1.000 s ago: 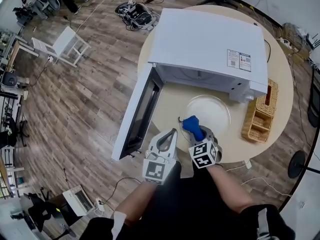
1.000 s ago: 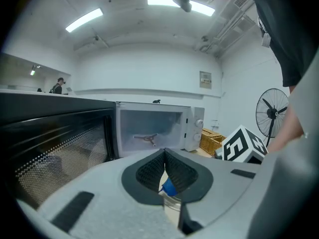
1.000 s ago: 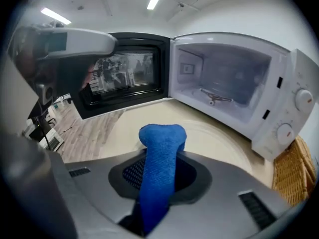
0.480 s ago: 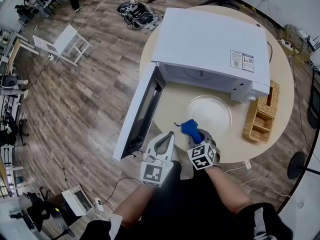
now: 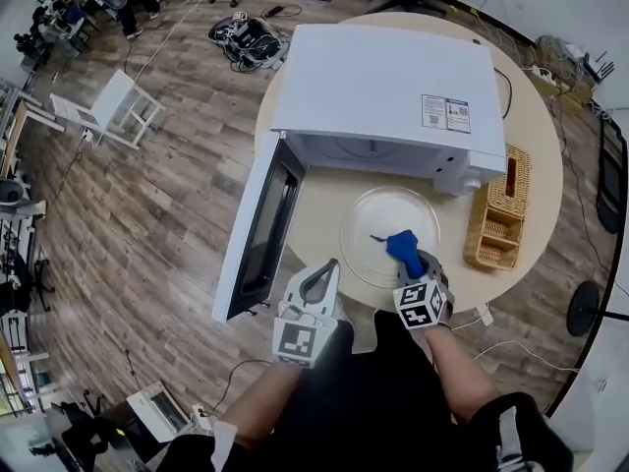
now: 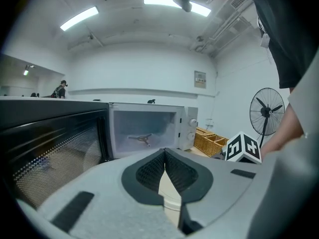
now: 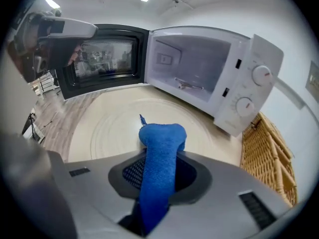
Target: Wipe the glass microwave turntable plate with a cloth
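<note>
My right gripper [image 7: 159,169] is clamped on the blue cloth [image 7: 162,143]: the two jaws close on a folded length of it, the fabric fills the gap between the pads, and a bunched end sticks out past the tips. In the head view this gripper [image 5: 411,264] sits at the near edge of the round table [image 5: 324,205], with the cloth [image 5: 401,247] reaching over the near right part of the glass turntable plate [image 5: 369,224]. The plate lies flat on the table, directly in front of the open microwave [image 5: 393,87] and outside its cavity. From the right gripper view the bunched end sits low over the plate [image 7: 114,128]; I cannot tell for certain whether it presses on the glass. My left gripper [image 6: 164,168] holds nothing: its jaws meet at the tips, and only a narrow slit shows between the pads behind them. In the head view it [image 5: 319,278] is off the table's near edge, beside the swung-open microwave door [image 5: 257,229] and apart from the plate. A wicker basket [image 5: 496,219] stands on the table to the right of the plate, next to the microwave's control side.
</note>
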